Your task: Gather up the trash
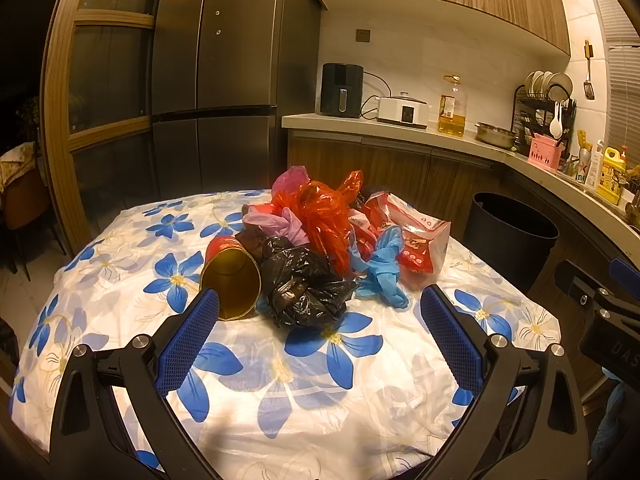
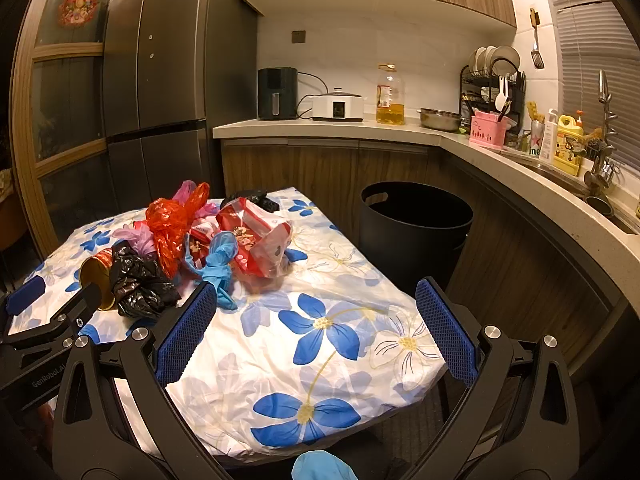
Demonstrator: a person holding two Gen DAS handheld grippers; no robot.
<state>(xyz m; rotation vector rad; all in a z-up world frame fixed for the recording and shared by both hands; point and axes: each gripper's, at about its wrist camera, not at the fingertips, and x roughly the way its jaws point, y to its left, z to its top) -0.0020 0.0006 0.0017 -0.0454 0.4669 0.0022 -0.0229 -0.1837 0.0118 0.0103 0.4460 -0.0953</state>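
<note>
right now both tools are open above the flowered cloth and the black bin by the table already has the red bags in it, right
Not quite. Both the left tool and right tool are open above the flowered cloth, but the red bags still lie in the pile on the table. No red bags show in the black bin. The right wrist view shows this best.

Both the left gripper (image 1: 320, 300) and right gripper (image 2: 316, 292) have black plastic frames, silver screws and textured blue rubber pads (image 1: 188, 340).
</note>
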